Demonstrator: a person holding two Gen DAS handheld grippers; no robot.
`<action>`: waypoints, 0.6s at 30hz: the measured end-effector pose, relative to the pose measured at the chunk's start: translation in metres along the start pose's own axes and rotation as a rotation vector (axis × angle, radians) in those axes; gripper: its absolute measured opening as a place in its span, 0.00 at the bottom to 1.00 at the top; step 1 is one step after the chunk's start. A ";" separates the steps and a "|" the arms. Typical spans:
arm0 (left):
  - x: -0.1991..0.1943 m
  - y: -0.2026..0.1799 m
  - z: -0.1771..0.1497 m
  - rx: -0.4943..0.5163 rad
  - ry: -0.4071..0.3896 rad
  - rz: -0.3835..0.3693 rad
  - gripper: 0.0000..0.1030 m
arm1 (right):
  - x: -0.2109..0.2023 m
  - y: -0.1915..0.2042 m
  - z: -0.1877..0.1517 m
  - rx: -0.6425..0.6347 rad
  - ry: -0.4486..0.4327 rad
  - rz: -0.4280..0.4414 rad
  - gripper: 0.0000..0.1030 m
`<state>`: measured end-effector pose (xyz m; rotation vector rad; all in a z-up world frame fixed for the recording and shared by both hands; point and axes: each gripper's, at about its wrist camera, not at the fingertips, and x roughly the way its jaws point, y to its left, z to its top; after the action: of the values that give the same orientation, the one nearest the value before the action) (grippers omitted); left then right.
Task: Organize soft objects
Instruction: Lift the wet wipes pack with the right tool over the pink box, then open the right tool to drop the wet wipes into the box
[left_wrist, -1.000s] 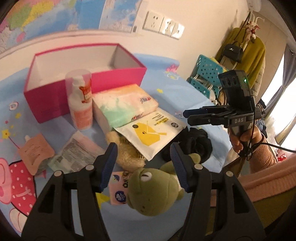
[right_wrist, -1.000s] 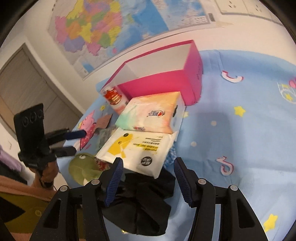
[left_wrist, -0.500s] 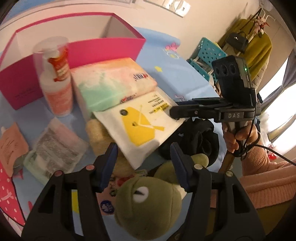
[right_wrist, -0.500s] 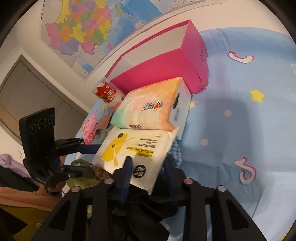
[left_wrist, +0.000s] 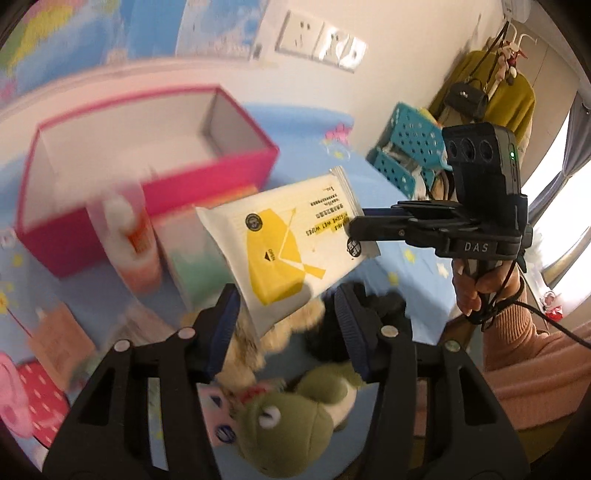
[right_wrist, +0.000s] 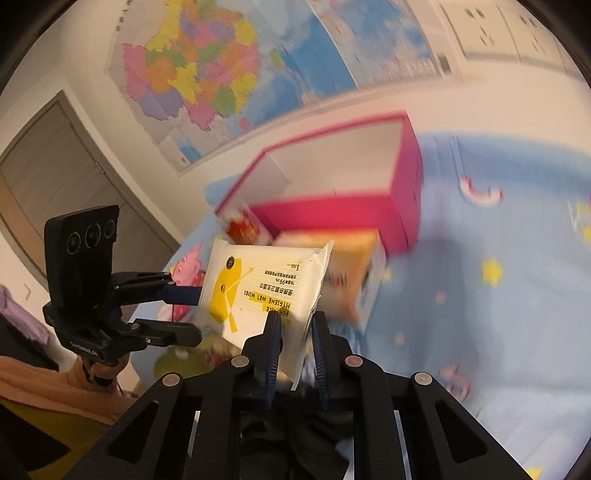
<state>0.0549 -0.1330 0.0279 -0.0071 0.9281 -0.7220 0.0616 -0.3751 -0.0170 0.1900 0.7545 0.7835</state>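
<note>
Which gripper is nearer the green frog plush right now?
Left. The left gripper hangs open just above the green frog plush; the right gripper, off to the side, grips the wet wipes pack.

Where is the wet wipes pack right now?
Wet wipes pack is lifted off the table, pinched at its corner by the right gripper, in front of the pink box.

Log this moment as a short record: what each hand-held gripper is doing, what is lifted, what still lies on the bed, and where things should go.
right hand-held gripper: shut on wet wipes pack, jaws just closing
wet wipes pack: lifted, tilted, off the bed
left hand-held gripper: open, holds nothing
below left hand-held gripper: green frog plush, tan plush
pink box: open, nothing seen inside
beside box: tissue pack, bottle
</note>
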 end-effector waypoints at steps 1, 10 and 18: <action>-0.003 0.003 0.009 -0.001 -0.012 0.005 0.54 | -0.001 0.001 0.011 -0.016 -0.013 -0.006 0.16; -0.002 0.039 0.086 -0.031 -0.071 0.098 0.54 | 0.019 -0.011 0.087 -0.063 -0.047 -0.042 0.16; 0.043 0.076 0.110 -0.122 0.033 0.123 0.54 | 0.055 -0.039 0.114 -0.037 0.030 -0.089 0.16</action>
<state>0.1949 -0.1316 0.0416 -0.0452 0.9943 -0.5528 0.1863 -0.3508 0.0192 0.1112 0.7709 0.7163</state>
